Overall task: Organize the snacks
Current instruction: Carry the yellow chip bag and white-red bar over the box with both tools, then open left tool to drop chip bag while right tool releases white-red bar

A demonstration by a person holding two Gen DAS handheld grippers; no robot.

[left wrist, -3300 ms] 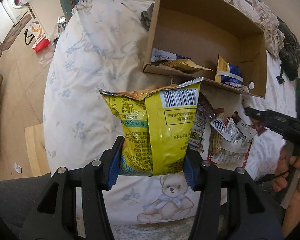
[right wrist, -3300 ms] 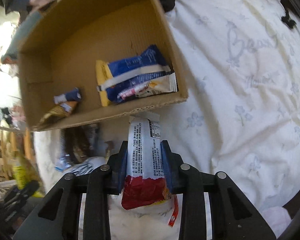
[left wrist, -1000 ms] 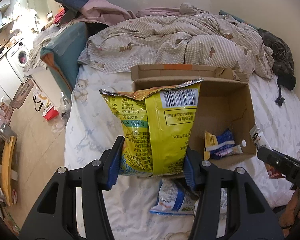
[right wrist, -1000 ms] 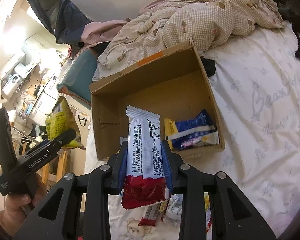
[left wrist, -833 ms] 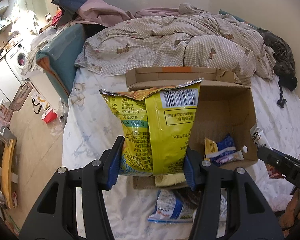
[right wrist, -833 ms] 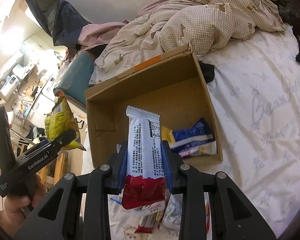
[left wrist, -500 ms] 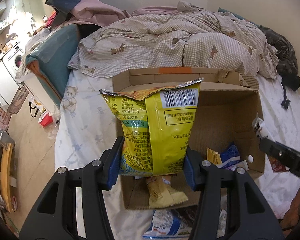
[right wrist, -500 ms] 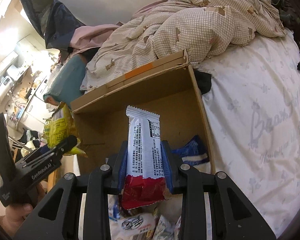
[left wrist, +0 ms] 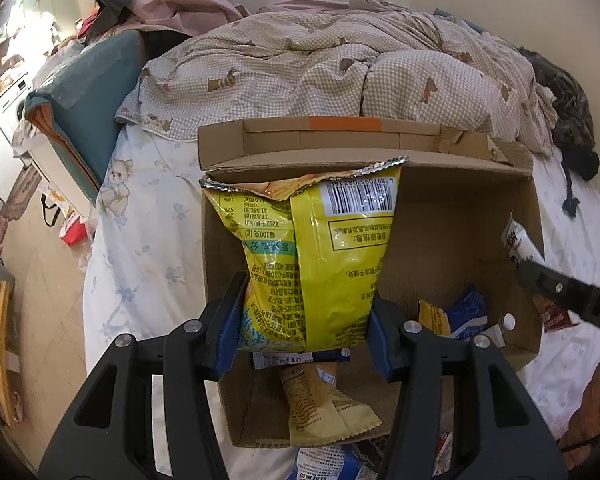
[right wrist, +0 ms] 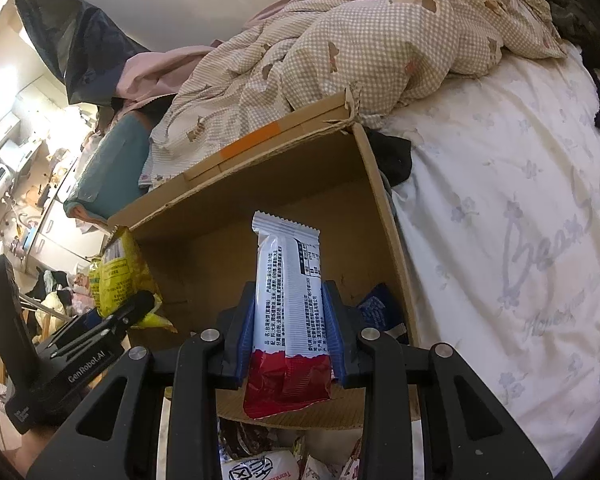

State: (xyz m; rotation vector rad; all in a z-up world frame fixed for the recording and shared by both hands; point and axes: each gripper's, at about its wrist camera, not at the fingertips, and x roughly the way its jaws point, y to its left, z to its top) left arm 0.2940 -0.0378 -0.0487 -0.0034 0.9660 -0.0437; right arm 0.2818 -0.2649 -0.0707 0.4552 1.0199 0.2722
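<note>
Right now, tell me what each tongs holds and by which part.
Left tongs grip the yellow chip bag across its lower part. Right tongs pinch the white-and-red snack bar around its middle.

An open cardboard box [left wrist: 452, 220] lies on the bed. A yellow chip bag [left wrist: 316, 256] and a white-and-red bar wrapper [right wrist: 290, 312] are held upright above it.

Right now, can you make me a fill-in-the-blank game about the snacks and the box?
1. The left tool grips a ____ chip bag.
2. The right tool grips a white and ____ snack bar.
3. Both snacks hang above an open ____ box.
4. The box sits on a ____.

Missing words: yellow, red, cardboard, bed
</note>
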